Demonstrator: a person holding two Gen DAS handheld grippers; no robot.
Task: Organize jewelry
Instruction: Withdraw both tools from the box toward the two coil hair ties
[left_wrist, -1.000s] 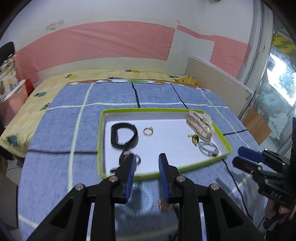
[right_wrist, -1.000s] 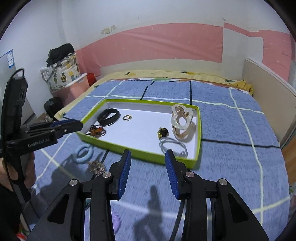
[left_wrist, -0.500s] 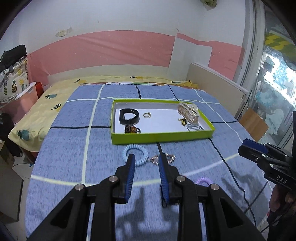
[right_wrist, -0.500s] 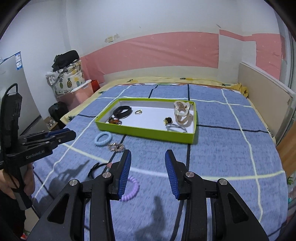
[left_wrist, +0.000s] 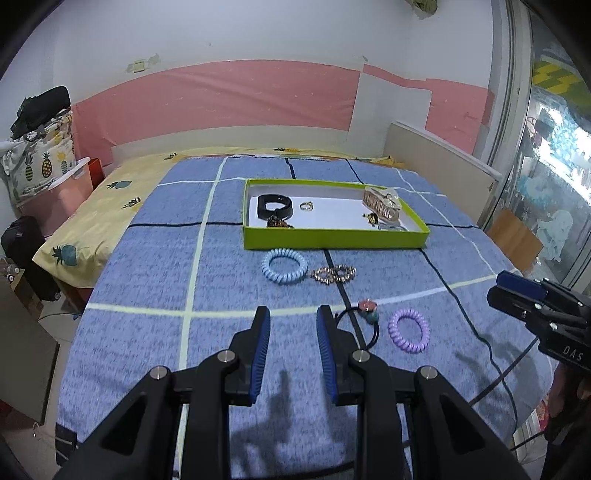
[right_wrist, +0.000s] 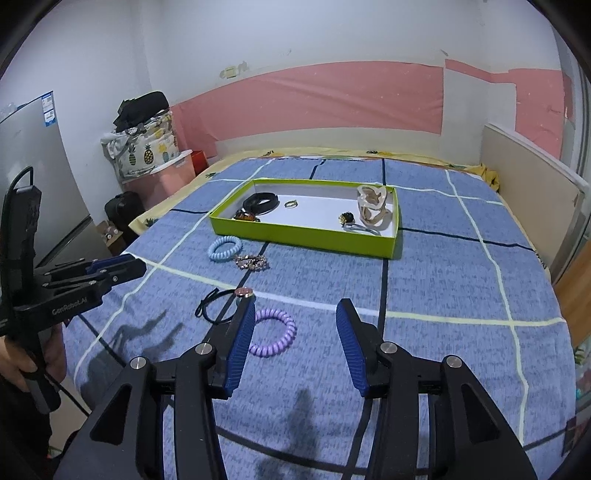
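left wrist view: left tongs (left_wrist: 291, 325) level above the bed (left_wrist: 147, 277), parted, empty
right tongs (right_wrist: 295, 325): wide, empty
coil hair ties: two, blue (left_wrist: 284, 266), purple (left_wrist: 409, 330)

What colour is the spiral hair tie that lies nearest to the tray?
Light blue spiral hair tie; clearest in the left wrist view.

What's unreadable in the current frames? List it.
- Silver piece at the near right of the green tray: left wrist view, the front wall cuts it off.
- Black hair tie: right wrist view, the right tool covers part of its loop.
- Small gold ring: both views, too small for detail.
- Dark brooch: right wrist view, too small to identify.
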